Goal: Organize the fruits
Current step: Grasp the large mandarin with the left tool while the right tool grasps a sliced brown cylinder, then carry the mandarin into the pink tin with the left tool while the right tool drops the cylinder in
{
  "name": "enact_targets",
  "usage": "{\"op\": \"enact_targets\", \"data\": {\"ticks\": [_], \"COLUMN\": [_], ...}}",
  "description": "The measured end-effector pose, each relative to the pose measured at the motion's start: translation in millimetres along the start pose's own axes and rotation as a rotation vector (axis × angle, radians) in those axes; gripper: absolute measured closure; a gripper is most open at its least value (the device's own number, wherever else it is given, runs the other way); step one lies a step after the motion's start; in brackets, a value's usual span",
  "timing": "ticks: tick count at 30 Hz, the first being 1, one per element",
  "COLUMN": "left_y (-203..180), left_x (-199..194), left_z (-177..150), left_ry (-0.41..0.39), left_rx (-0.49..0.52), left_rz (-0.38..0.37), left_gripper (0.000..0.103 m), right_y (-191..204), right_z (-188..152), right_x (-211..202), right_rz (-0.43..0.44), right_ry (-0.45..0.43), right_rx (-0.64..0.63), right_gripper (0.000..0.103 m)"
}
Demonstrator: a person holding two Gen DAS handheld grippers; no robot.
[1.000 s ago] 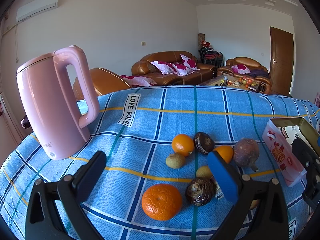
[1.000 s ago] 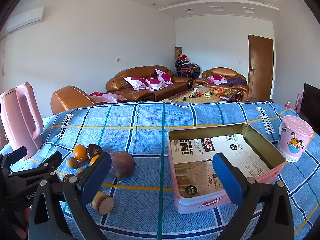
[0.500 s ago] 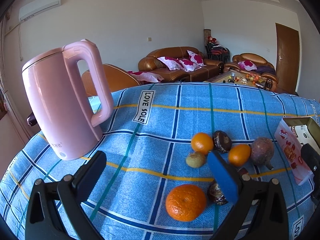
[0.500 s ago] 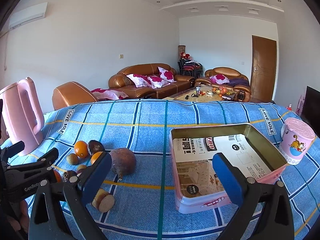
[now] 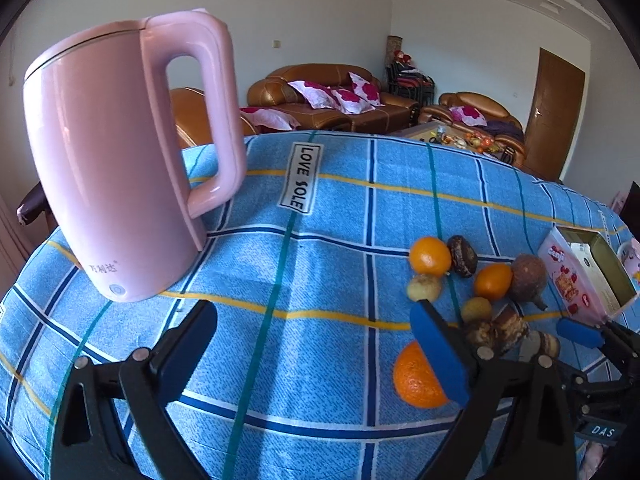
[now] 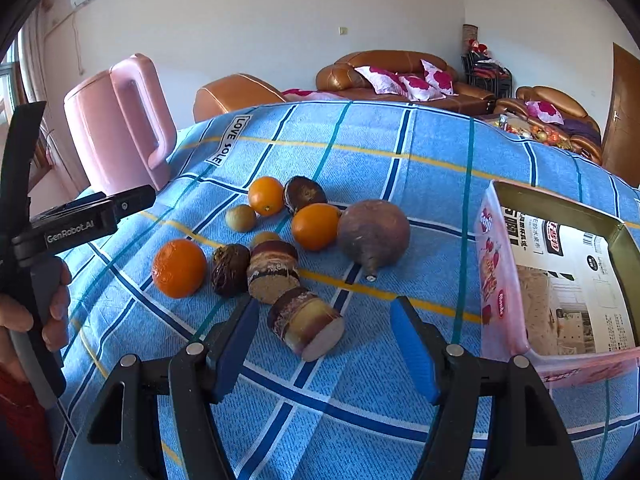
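Note:
Several fruits lie in a cluster on the blue checked cloth: a big orange, two small oranges, dark brown fruits, a round purple root and cut cane pieces. My right gripper hangs over the nearest cut piece. Its jaws are closing with that piece between them, and the pads are clear of it. My left gripper stands wide over bare cloth, its jaws closing slightly on nothing. The big orange shows behind its right finger.
A tall pink kettle stands at the cloth's left. An open pink tin lined with paper sits right of the fruits. A hand holds the left gripper at the left edge of the right wrist view. Sofas stand beyond the table.
The right gripper has swung left from the tin and tipped down over the fruits, its jaws narrowing. The left gripper has shifted left toward the kettle, so the fruits now sit at its right.

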State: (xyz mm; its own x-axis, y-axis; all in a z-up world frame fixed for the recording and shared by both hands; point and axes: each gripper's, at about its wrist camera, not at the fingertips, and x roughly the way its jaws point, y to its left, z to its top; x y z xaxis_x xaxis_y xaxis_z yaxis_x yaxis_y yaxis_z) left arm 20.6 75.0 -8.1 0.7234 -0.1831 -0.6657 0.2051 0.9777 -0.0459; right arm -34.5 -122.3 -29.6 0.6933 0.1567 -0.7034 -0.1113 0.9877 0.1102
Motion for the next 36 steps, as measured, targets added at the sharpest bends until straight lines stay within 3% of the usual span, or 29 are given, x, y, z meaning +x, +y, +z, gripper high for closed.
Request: {"op": "enact_targets", "data": {"ticks": [4, 6, 7, 10, 14, 20, 24, 30, 36], "left_y": [-25.0, -38.4, -43.2, -52.5, -55.1, -46.5, -40.5, -35.8, -26.5], "left_x": [-0.6, -3.1, -2.0, -0.7, 6.9, 24.9, 29.4, 25.5, 3.9], "left_z": [-4.9, -9.4, -11.0, -15.5, -16.8, -16.6, -15.2, -13.8, -5.7], "left_ry": [0.029, 0.036, 0.042, 0.066, 0.094, 0.136, 0.167, 0.143, -0.027], "left_rx": [0.114, 0.180, 0.209, 0.259, 0.271, 0.233, 0.187, 0.138, 0.025], "left_rz": [-0.088, -0.099, -0.103, -0.110, -0.089, -0.079, -0.136, -0.134, -0.085], "left_gripper": [0.004, 0.004, 0.004, 0.004, 0.006, 0.024, 0.054, 0.055, 0.055], "right_y": [-0.1, 0.6, -0.3, -2.1, -10.6, -19.3, -21.2, -20.9, -22.3], "right_z": [0.0, 0.5, 0.6, 0.0, 0.1, 3.6, 3.1, 3.2, 8.2], "right_x": [17.2, 16.2, 16.3, 13.4, 7.1, -3.2, 1.9, -6.0, -29.1], "right_rz": [0.010, 0.022, 0.017, 0.005, -0.028, -0.063, -0.051, -0.038, -0.031], "right_ry": [0.099, 0.091, 0.098, 0.094, 0.074, 0.011, 0.031, -0.022, -0.150], "right_rx": [0.007, 0.000, -0.001, -0.001, 0.028, 0.068, 0.088, 0.095, 0.107], "right_gripper": [0.033, 0.033, 0.036, 0.058, 0.058, 0.058, 0.058, 0.058, 0.058]}}
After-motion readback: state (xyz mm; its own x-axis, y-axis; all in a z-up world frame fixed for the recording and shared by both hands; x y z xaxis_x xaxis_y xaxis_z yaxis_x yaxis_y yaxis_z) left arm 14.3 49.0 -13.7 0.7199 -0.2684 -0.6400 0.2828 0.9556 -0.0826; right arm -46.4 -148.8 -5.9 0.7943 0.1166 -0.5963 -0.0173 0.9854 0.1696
